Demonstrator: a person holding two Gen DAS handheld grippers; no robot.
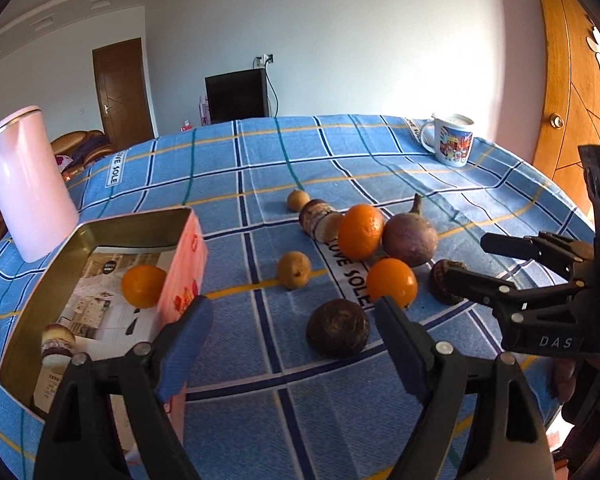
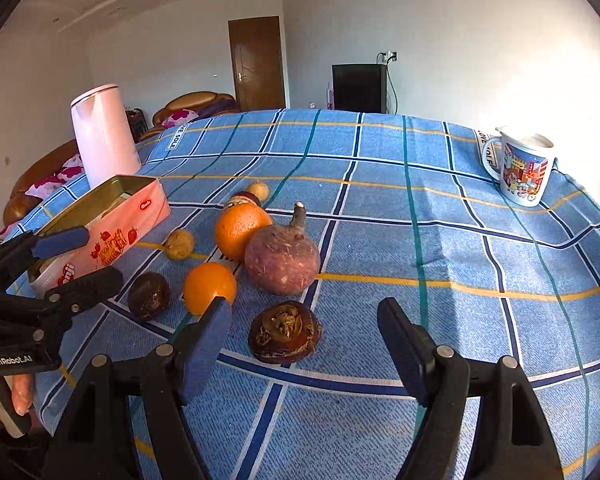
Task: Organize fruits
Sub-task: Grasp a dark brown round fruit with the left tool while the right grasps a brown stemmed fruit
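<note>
Blue checked cloth (image 1: pixel 340 152) covers the table in the left wrist view, with white walls behind. At nine o'clock sits the open tin (image 1: pixel 180 240), holding a small orange (image 1: pixel 144 286) and a cut root piece (image 1: pixel 58 342). The left gripper (image 1: pixel 292 324) stands wide, nothing between its pads; its left finger (image 1: pixel 184 344) overlaps the tin's near wall, contact unclear. Ahead lie a dark round fruit (image 1: pixel 337 329), another orange (image 1: pixel 392 282) and a purple turnip (image 1: pixel 410 238).

From the right wrist, the same cloth fills the frame, a mug (image 2: pixel 524 168) at two o'clock. The right gripper (image 2: pixel 304 328) gapes wide and empty, a wrinkled dark fruit (image 2: pixel 286 332) lying on the cloth between its fingers, untouched. The tin is at ten o'clock.
</note>
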